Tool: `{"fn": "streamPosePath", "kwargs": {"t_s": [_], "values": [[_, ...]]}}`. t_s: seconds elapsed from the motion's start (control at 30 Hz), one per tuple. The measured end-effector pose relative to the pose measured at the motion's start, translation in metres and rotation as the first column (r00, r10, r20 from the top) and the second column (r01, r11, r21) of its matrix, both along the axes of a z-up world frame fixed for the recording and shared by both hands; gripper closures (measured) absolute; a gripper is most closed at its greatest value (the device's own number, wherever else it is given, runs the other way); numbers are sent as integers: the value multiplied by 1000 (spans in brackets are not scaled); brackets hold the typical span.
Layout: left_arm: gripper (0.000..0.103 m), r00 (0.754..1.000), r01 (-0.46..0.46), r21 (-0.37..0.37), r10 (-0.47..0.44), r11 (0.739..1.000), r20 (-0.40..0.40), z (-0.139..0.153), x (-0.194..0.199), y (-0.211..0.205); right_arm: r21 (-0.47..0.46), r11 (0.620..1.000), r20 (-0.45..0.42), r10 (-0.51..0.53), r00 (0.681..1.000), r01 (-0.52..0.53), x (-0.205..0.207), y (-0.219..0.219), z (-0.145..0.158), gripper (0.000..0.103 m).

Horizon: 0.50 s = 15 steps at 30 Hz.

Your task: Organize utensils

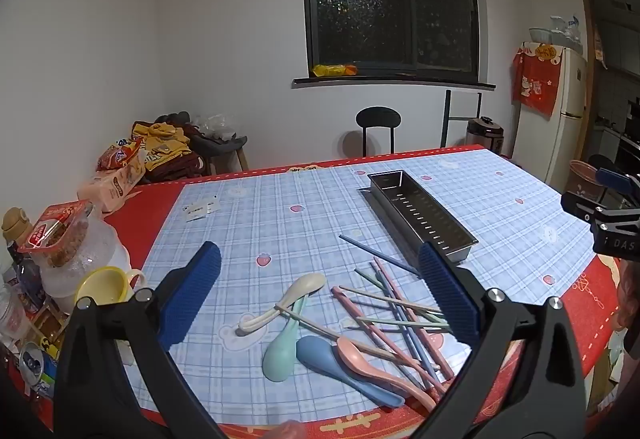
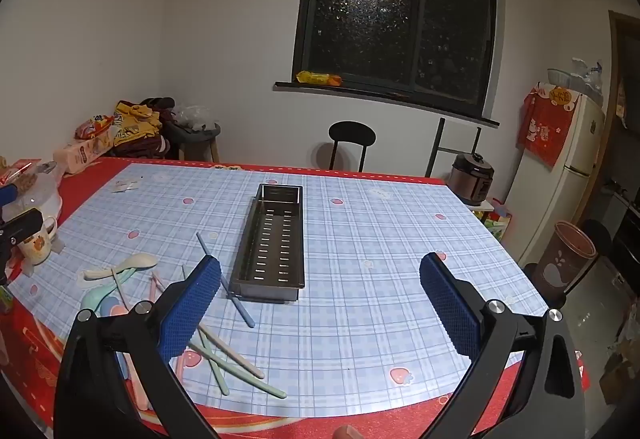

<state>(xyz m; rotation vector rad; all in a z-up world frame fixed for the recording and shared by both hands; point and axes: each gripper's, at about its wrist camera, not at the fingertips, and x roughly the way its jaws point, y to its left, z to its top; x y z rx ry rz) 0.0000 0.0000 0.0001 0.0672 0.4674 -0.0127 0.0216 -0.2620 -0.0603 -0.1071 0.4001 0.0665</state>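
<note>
Several pastel chopsticks [image 1: 400, 313] lie in a loose heap on the blue checked tablecloth [image 1: 256, 223]. Beside them lie a cream spoon [image 1: 296, 291], a green spoon [image 1: 282, 349], a blue spoon [image 1: 336, 359] and a pink spoon [image 1: 372, 359]. My left gripper [image 1: 320, 259] hovers open above this heap with nothing between its fingers. A slotted metal tray [image 1: 424, 215] stands empty behind the heap. My right gripper [image 2: 320, 267] is open and empty, right of the tray [image 2: 276, 239]. One blue chopstick [image 2: 242, 309] rests against the tray's near left corner. More chopsticks [image 2: 236, 361] show at lower left.
A yellow cup [image 1: 104, 285], a snack jar [image 1: 76, 251] and packets crowd the table's left edge, with a printed mug [image 2: 38, 243] there too. A black chair [image 1: 378, 123] stands behind the table. A rice cooker [image 2: 472, 175], fridge [image 2: 560, 175] and bin [image 2: 568, 255] are to the right.
</note>
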Motion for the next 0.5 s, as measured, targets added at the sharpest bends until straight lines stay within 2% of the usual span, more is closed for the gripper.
{"fn": "streamPosePath", "kwargs": {"t_s": [0.5], "values": [[6, 1000, 15, -4, -15, 1000, 8, 4, -6, -2, 14, 1000, -2, -13, 1000, 13, 0, -3, 1, 5]]}}
